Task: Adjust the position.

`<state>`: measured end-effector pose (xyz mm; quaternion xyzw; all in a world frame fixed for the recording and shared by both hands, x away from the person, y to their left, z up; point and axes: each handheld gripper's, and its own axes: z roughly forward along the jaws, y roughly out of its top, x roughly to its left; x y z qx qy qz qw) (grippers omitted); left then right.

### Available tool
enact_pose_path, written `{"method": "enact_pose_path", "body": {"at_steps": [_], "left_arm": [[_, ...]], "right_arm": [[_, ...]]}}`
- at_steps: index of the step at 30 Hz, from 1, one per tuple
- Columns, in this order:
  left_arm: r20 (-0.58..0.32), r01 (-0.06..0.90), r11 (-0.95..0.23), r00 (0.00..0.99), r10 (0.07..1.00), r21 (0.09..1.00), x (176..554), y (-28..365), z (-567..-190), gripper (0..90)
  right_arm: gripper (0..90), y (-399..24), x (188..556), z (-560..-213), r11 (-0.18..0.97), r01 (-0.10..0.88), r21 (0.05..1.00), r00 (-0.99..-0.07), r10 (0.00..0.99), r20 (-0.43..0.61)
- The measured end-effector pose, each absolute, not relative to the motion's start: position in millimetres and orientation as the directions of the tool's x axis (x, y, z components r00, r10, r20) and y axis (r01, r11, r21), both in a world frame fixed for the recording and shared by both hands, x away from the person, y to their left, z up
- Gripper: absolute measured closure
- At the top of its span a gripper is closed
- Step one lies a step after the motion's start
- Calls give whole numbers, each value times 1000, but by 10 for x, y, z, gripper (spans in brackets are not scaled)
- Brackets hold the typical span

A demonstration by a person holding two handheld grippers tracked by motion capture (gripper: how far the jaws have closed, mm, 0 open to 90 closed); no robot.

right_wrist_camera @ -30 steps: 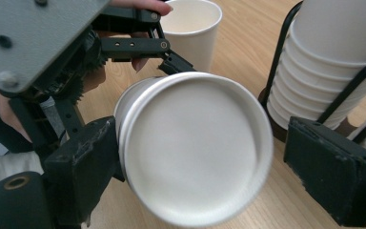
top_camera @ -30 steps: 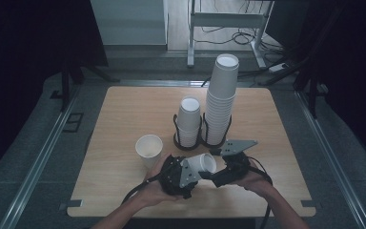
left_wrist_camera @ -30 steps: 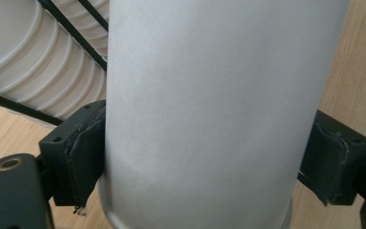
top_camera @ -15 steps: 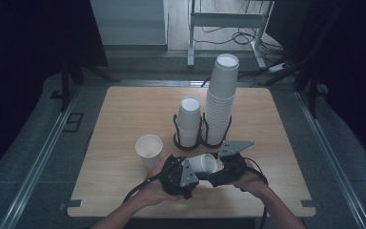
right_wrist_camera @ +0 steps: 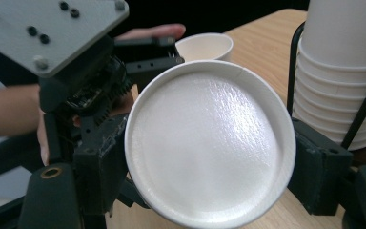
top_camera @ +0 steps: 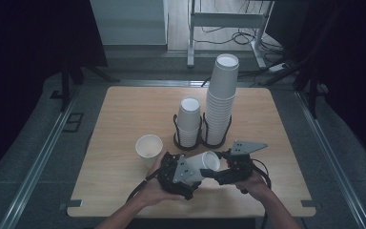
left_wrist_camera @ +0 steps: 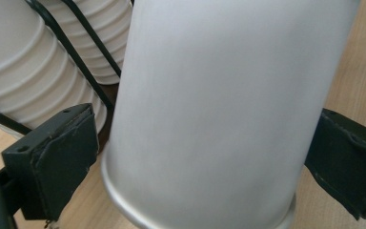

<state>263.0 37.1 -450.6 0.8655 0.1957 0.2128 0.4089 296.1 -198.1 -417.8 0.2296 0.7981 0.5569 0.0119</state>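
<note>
A white paper cup (top_camera: 205, 162) lies on its side in the air over the table's front edge, between my two grippers. My left gripper (top_camera: 190, 172) has just been opening: its black pads (left_wrist_camera: 52, 162) stand either side of the cup's wall (left_wrist_camera: 209, 105), with a slim gap on one side. My right gripper (top_camera: 218, 173) has just been closing and is shut on the cup's round end (right_wrist_camera: 209, 148), with its pads (right_wrist_camera: 320, 167) pressed on the rim. The left gripper (right_wrist_camera: 86, 81) faces it from behind the cup.
An upright empty cup (top_camera: 148, 145) stands on the wooden table (top_camera: 124, 109) left of my hands. Behind them a black wire holder (top_camera: 201, 138) carries a short cup stack (top_camera: 189, 119) and a tall one (top_camera: 221, 95). Dark floor and rails surround the table.
The right gripper's jaws have closed onto the cup, and the left gripper's jaws have spread away from it. Both hands stayed almost where they were.
</note>
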Motion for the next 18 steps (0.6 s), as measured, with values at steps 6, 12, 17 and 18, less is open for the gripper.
{"method": "enact_pose_path", "body": {"at_steps": [6, 12, 17, 18], "left_arm": [[196, 160, -572, 838, 509, 804, 2620, 403, -4520, 8], [197, 145, -561, 842, 503, 815, 2629, 377, -4484, 0], [209, 146, -580, 840, 501, 801, 2652, 308, -4500, 0], [211, 146, -582, 840, 500, 800, 2658, 301, -4507, 0]], "right_arm": [[243, -2075, 2955, -4227, 200, 370, 907, -884, 377, 277], [244, -2131, 2938, -4269, 117, 380, 918, -877, 361, 317], [244, -2095, 2935, -4283, 96, 383, 919, -876, 353, 328], [245, -2089, 2938, -4281, 91, 382, 920, -877, 350, 330]]}}
